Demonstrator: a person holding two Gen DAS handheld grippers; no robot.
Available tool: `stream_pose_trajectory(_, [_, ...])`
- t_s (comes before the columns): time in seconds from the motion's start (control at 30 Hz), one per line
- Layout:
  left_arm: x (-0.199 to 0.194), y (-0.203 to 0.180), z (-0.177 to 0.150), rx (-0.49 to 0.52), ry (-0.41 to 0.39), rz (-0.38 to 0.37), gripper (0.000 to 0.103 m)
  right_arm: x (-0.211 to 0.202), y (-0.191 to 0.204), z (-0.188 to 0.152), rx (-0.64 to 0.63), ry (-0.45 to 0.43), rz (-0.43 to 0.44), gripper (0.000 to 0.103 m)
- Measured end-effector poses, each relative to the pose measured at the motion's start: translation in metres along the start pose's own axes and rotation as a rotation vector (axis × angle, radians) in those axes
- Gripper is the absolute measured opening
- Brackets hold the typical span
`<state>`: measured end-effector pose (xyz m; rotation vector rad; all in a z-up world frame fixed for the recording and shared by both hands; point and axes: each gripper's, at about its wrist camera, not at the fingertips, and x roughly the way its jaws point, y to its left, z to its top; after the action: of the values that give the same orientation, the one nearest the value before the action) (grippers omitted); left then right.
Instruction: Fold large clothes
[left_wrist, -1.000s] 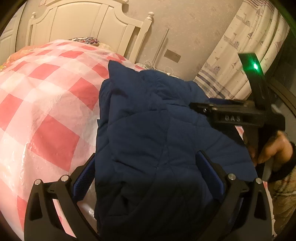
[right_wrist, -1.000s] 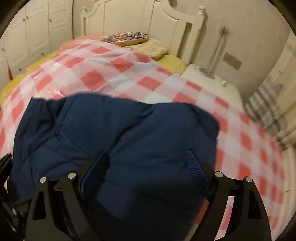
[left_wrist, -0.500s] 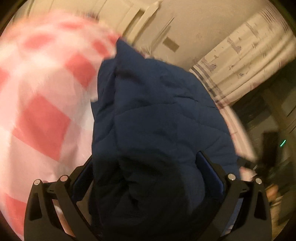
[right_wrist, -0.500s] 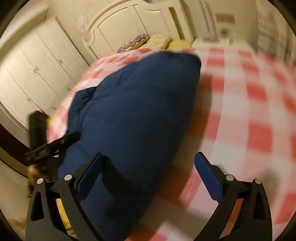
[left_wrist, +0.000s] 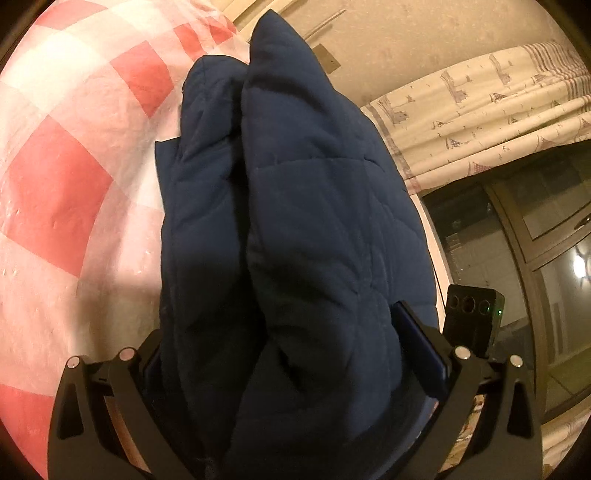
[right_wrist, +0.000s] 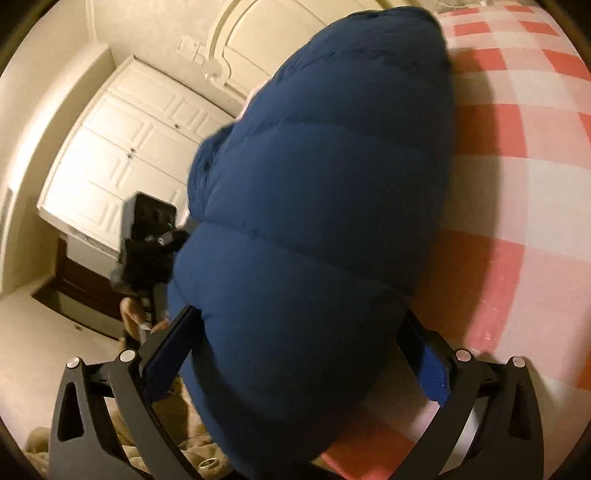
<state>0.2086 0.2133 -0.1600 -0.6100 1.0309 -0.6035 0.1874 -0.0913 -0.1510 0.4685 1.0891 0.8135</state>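
From my left wrist camera, the dark navy quilted puffer jacket (left_wrist: 295, 221) fills the middle of the view, bunched into two thick folds that run from near to far. My left gripper (left_wrist: 295, 354) has its fingers set wide, with the jacket's bulk packed between them; whether the pads actually pinch the fabric I cannot tell. The jacket lies over the red-and-white checked bed cover (left_wrist: 74, 177), which spreads to the left. To the right hangs a cream printed curtain (left_wrist: 480, 110) above a dark window (left_wrist: 535, 258). The black body of my other gripper (left_wrist: 472, 317) shows near right, touching the jacket's edge.

From my right wrist camera, the jacket (right_wrist: 325, 206) bulges up as one rounded mass between the spread fingers of my right gripper (right_wrist: 295, 354); again I cannot tell if they clamp it. The checked cover (right_wrist: 517, 184) lies to the right. White panelled wardrobe doors (right_wrist: 122, 155) stand far left, with the left gripper's body (right_wrist: 147, 240) in front of them.
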Motion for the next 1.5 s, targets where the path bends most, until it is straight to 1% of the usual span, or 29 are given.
stream_pose_trajectory(0.07, [0.0, 0.002, -0.001, 0.002, 0.002, -0.012, 0.101, 0.005, 0.002, 0.004, -0.01, -0.023, -0.013, 0.099])
stream_pose_trajectory(0.1, [-0.001, 0.004, -0.001, -0.004, -0.006, -0.03, 0.101, 0.007, 0.004, 0.005, -0.02, -0.04, -0.021, 0.099])
stream_pose_trajectory(0.13, [0.0, 0.003, -0.002, -0.006, -0.019, -0.036, 0.099, 0.005, 0.007, 0.002, -0.041, -0.064, -0.033, 0.097])
stream_pose_trajectory(0.17, [-0.001, 0.003, -0.004, -0.008, -0.038, -0.038, 0.095, 0.004, 0.012, 0.0, -0.067, -0.084, -0.05, 0.092])
stream_pose_trajectory(0.2, [-0.005, 0.004, -0.008, -0.005, -0.064, -0.041, 0.092, 0.001, 0.019, -0.003, -0.117, -0.112, -0.083, 0.089])
stream_pose_trajectory(0.27, [-0.008, 0.002, -0.016, -0.001, -0.109, -0.05, 0.082, -0.005, 0.03, -0.006, -0.19, -0.161, -0.134, 0.082])
stream_pose_trajectory(0.33, [-0.01, 0.001, -0.02, -0.017, -0.146, -0.077, 0.076, -0.013, 0.04, -0.007, -0.263, -0.218, -0.19, 0.079])
stream_pose_trajectory(0.4, [-0.007, -0.006, -0.022, -0.019, -0.158, -0.092, 0.073, -0.021, 0.045, -0.007, -0.303, -0.266, -0.22, 0.077])
stream_pose_trajectory(0.5, [0.008, -0.023, -0.015, -0.016, -0.159, -0.11, 0.07, -0.04, 0.04, -0.003, -0.313, -0.338, -0.254, 0.076])
stream_pose_trajectory(0.57, [0.022, -0.036, -0.004, 0.0, -0.154, -0.11, 0.07, -0.05, 0.032, 0.0, -0.301, -0.364, -0.276, 0.075])
stream_pose_trajectory(0.67, [0.056, -0.058, 0.02, 0.016, -0.128, -0.109, 0.069, -0.067, 0.009, 0.01, -0.262, -0.414, -0.317, 0.074])
stream_pose_trajectory(0.8, [0.107, -0.09, 0.054, 0.039, -0.083, -0.111, 0.069, -0.097, -0.027, 0.031, -0.195, -0.468, -0.36, 0.073])
stream_pose_trajectory(0.9, [0.142, -0.107, 0.079, 0.04, -0.063, -0.107, 0.069, -0.112, -0.049, 0.05, -0.147, -0.501, -0.395, 0.073])
stream_pose_trajectory(1.03, [0.184, -0.127, 0.104, 0.039, -0.049, -0.077, 0.069, -0.129, -0.092, 0.071, -0.076, -0.508, -0.416, 0.073])
stream_pose_trajectory(1.13, [0.206, -0.143, 0.117, 0.069, -0.06, -0.044, 0.069, -0.138, -0.118, 0.084, -0.041, -0.511, -0.413, 0.072])
stream_pose_trajectory(1.2, [0.217, -0.146, 0.124, 0.072, -0.062, -0.029, 0.071, -0.141, -0.134, 0.096, -0.015, -0.511, -0.418, 0.072])
stream_pose_trajectory(1.27, [0.227, -0.147, 0.129, 0.064, -0.064, -0.014, 0.079, -0.145, -0.147, 0.099, 0.022, -0.507, -0.415, 0.073])
stream_pose_trajectory(1.3, [0.229, -0.147, 0.13, 0.062, -0.066, -0.01, 0.081, -0.146, -0.153, 0.099, 0.052, -0.504, -0.413, 0.073])
stream_pose_trajectory(1.33, [0.231, -0.147, 0.131, 0.068, -0.068, -0.007, 0.084, -0.146, -0.155, 0.097, 0.068, -0.5, -0.415, 0.075])
stream_pose_trajectory(1.37, [0.232, -0.148, 0.129, 0.082, -0.07, -0.002, 0.088, -0.147, -0.158, 0.095, 0.084, -0.492, -0.41, 0.079])
stream_pose_trajectory(1.4, [0.229, -0.145, 0.126, 0.09, -0.069, -0.003, 0.089, -0.149, -0.159, 0.093, 0.09, -0.485, -0.409, 0.081])
stream_pose_trajectory(1.43, [0.228, -0.144, 0.124, 0.097, -0.069, -0.004, 0.091, -0.15, -0.155, 0.09, 0.092, -0.482, -0.415, 0.088])
stream_pose_trajectory(1.47, [0.231, -0.147, 0.124, 0.099, -0.069, -0.002, 0.093, -0.155, -0.151, 0.086, 0.087, -0.488, -0.437, 0.093])
stream_pose_trajectory(1.5, [0.229, -0.148, 0.124, 0.1, -0.075, 0.009, 0.094, -0.16, -0.144, 0.083, 0.082, -0.504, -0.471, 0.093])
